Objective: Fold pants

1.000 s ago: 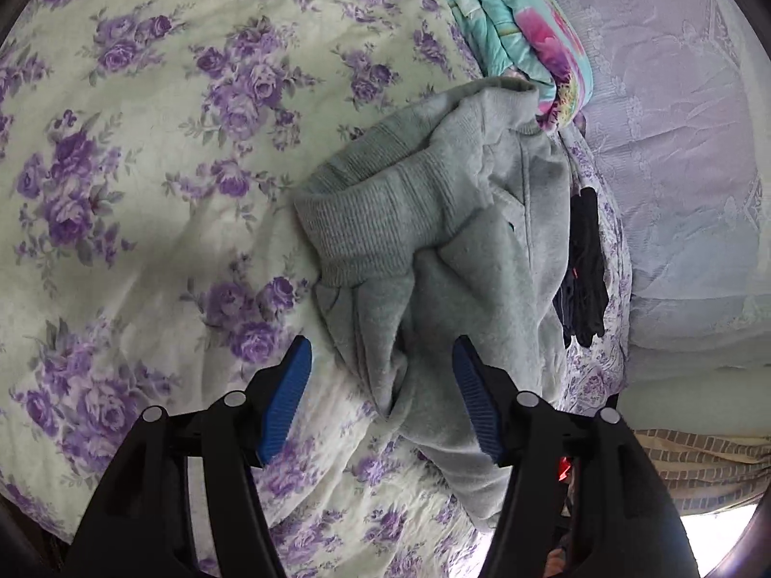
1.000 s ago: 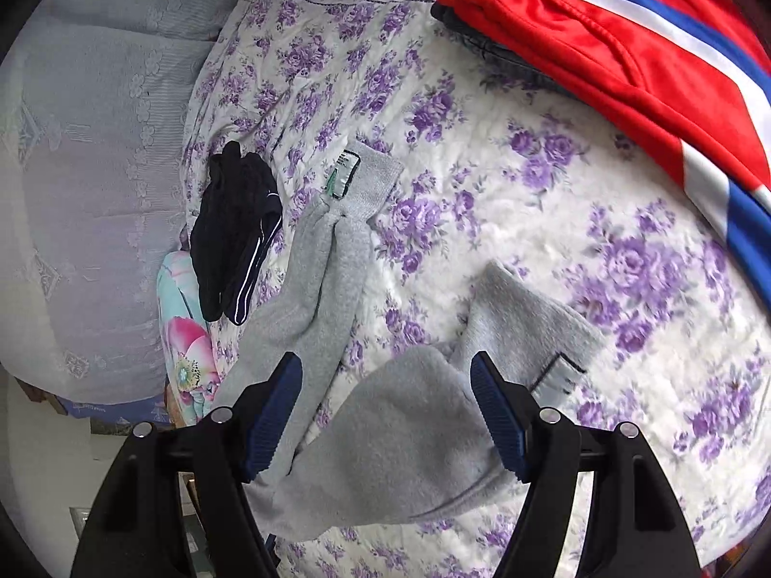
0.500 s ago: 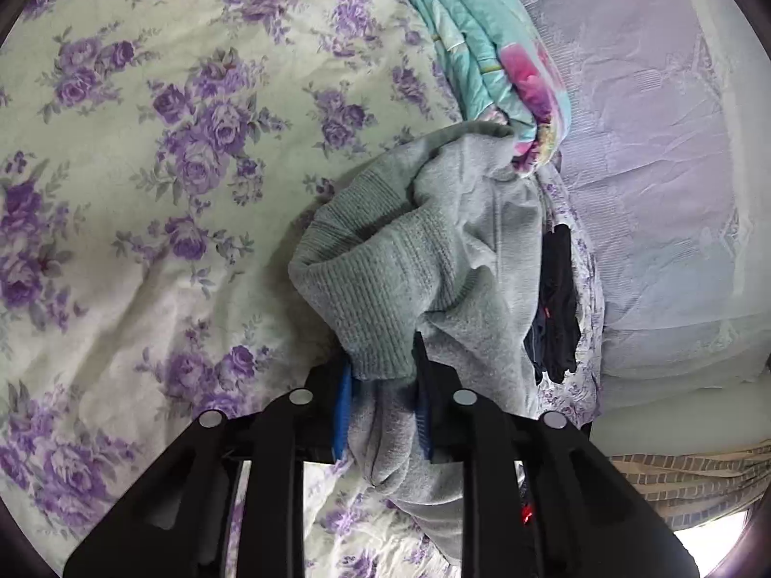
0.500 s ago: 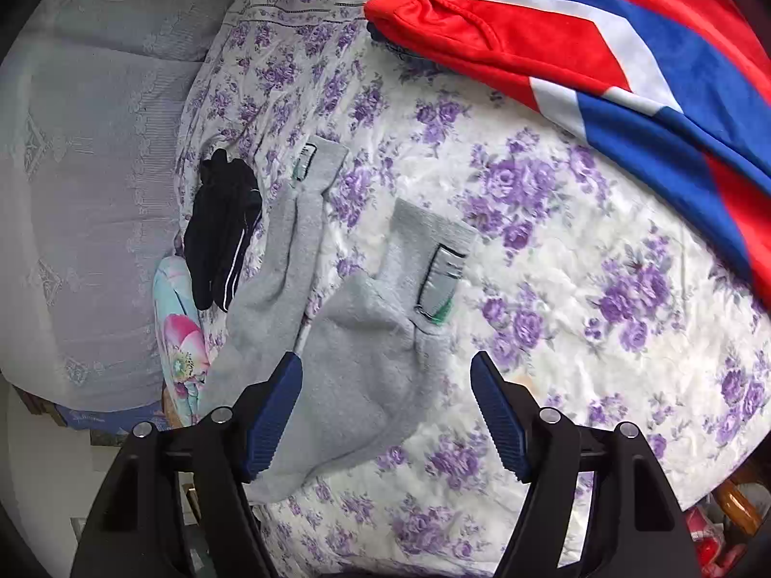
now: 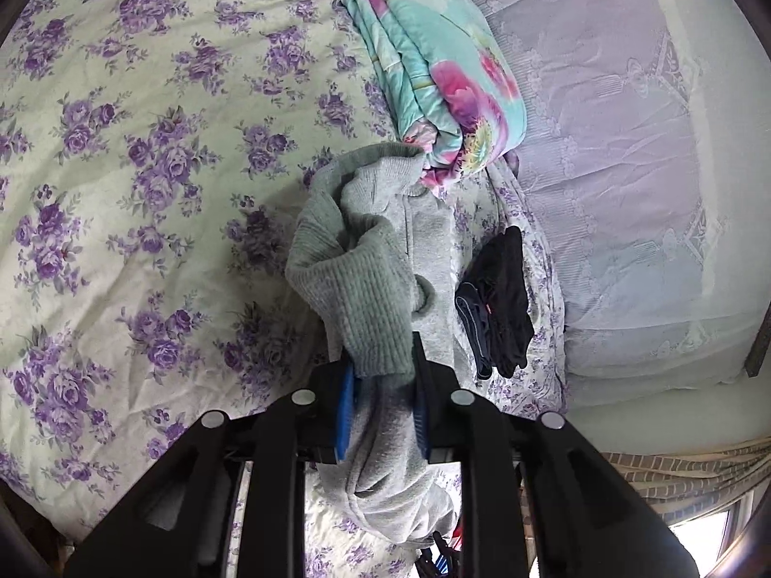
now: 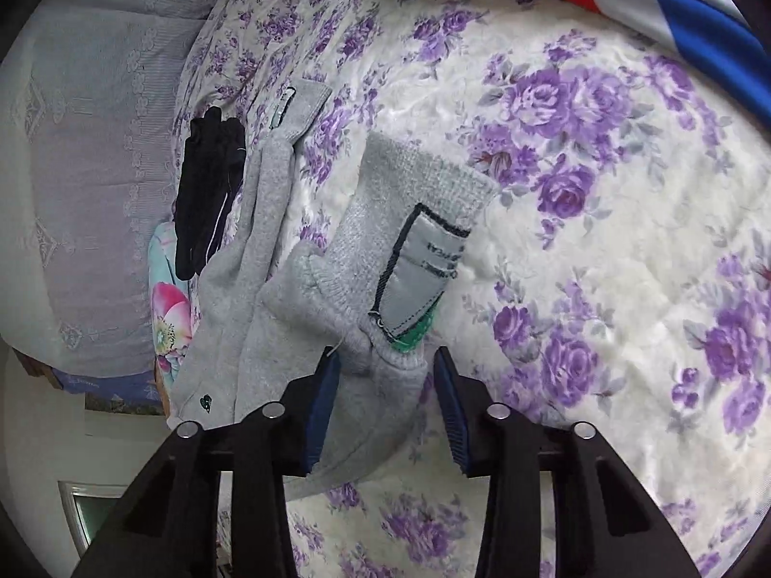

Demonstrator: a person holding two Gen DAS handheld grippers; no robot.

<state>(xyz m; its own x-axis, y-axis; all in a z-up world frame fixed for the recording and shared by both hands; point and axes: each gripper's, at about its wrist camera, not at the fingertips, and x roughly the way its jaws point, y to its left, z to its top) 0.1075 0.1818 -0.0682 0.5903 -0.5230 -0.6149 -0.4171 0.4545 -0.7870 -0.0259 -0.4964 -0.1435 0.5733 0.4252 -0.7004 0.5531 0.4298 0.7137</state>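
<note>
The grey pants (image 5: 376,298) lie on a bedsheet with purple flowers (image 5: 120,192). My left gripper (image 5: 383,366) is shut on the ribbed waistband and holds it bunched up off the sheet, with fabric hanging below the pads. In the right wrist view a pant leg cuff (image 6: 414,202) with a sewn label lies flat, and the other leg (image 6: 270,183) lies to its left. My right gripper (image 6: 385,356) is closing around that cuffed end. Fabric fills the gap, the left pad touches it, and the right pad stands a sliver off.
A folded teal floral quilt (image 5: 433,72) lies just beyond the waistband. A black garment (image 5: 501,298) sits beside the pants, near a lavender lace cover (image 5: 626,192). A red, white and blue jacket (image 6: 674,5) lies at the far right.
My left gripper shut on the waistband and lifted it off the sheet. My right gripper came down over the cuffed leg end and its jaws narrowed around it.
</note>
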